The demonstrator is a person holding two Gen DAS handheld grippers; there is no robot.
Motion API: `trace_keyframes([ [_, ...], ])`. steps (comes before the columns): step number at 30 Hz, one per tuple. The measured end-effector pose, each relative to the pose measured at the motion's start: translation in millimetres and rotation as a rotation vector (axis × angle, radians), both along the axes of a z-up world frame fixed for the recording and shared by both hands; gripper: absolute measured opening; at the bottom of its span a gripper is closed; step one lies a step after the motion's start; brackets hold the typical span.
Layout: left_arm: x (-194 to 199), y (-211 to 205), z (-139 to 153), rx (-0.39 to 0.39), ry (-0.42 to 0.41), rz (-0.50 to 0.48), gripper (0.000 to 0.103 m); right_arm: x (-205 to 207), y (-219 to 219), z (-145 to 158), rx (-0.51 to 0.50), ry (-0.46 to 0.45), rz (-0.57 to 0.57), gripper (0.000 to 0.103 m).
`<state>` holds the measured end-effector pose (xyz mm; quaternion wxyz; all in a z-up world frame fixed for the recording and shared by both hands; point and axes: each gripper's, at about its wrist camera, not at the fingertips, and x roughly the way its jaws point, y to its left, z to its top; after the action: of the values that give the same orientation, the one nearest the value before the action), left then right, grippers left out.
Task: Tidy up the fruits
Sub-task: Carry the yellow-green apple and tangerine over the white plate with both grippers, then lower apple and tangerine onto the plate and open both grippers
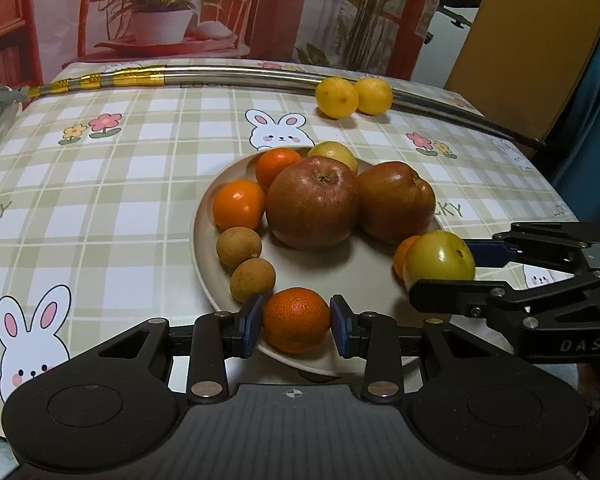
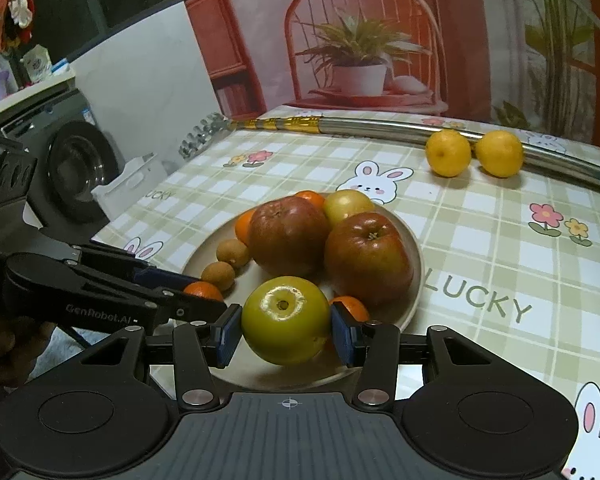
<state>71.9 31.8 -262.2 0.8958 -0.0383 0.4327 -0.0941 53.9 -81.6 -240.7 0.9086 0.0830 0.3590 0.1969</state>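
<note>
Left to right across the plate [image 1: 204, 240]:

Left gripper [image 1: 296, 322]: narrowly open, blue pads pressed on both sides of a tangerine [image 1: 296, 318] at the near rim. Pitched steeply down toward the plate, fingers level with each other. Just left of the tangerine, 2 longans [image 1: 238, 247] along the rim, then 2 more orange fruits farther back.

Middle: 2 apples [image 1: 314, 204] filling the centre, touching, with a yellow-green fruit behind them.

Right gripper [image 2: 287, 322]: also narrowly open, pads clamped on a green fruit [image 2: 286, 320] over the near right rim, a small orange fruit tucked just behind it. Tilted down less steeply than the left, coming in from the right side, its fingers close to the left gripper's.

Beyond the plate, 2 lemons [image 1: 352, 97] on the cloth against a metal pole [image 1: 240, 78], well apart from the rest.

Judged step: settling both fruits onto the plate, or lifting them off; cannot tell which from here.

To do well: keep both grips steady, no squeezing harder on soft skin. Move 1 gripper at a time to avoid a clash of fingers. Keep clear of the longans, which look ready to roll if nudged. If releasing, open only once the fruit rests on the plate, away from the rim.
</note>
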Motion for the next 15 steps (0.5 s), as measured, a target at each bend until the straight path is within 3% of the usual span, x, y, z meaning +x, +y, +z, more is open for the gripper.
trace_keyframes([
  [15, -7.9, 2.1, 2.1, -0.024, -0.042, 0.050, 0.039, -1.1, 3.4, -2.4, -0.015, 0.033, 0.032, 0.044],
])
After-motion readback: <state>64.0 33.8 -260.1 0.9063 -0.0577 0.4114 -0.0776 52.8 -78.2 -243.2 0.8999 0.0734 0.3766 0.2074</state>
